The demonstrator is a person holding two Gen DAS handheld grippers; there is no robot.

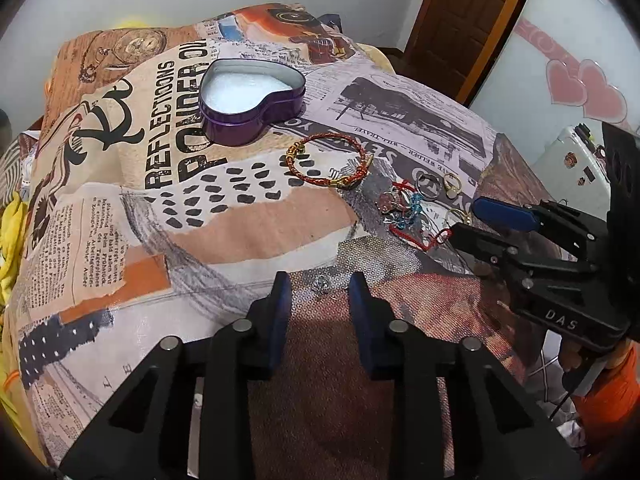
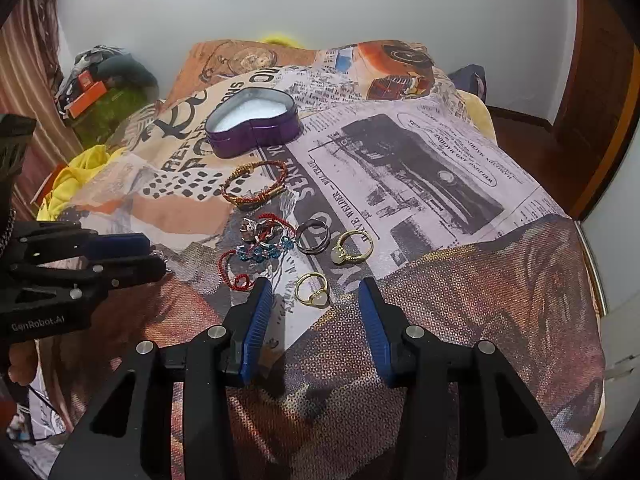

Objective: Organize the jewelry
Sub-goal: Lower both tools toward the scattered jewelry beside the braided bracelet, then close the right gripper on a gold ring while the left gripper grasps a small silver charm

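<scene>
An open purple heart-shaped tin [image 1: 250,100] [image 2: 252,124] with a white lining stands on the printed cloth. In front of it lies a red and gold braided bracelet [image 1: 326,160] [image 2: 254,182]. Nearer lie a tangle of red cord and blue beads [image 2: 256,248] [image 1: 406,208], a dark ring [image 2: 313,235] and two gold rings [image 2: 354,246] [image 2: 313,289]. My left gripper [image 1: 320,292] is open over a small silver piece [image 1: 322,282]. My right gripper [image 2: 316,292] is open around the nearest gold ring.
The printed cloth [image 2: 460,280] covers a raised surface that drops off at the right and front. A wooden door [image 1: 468,16] stands behind on the right. Clutter and yellow fabric [image 2: 76,176] lie at the left.
</scene>
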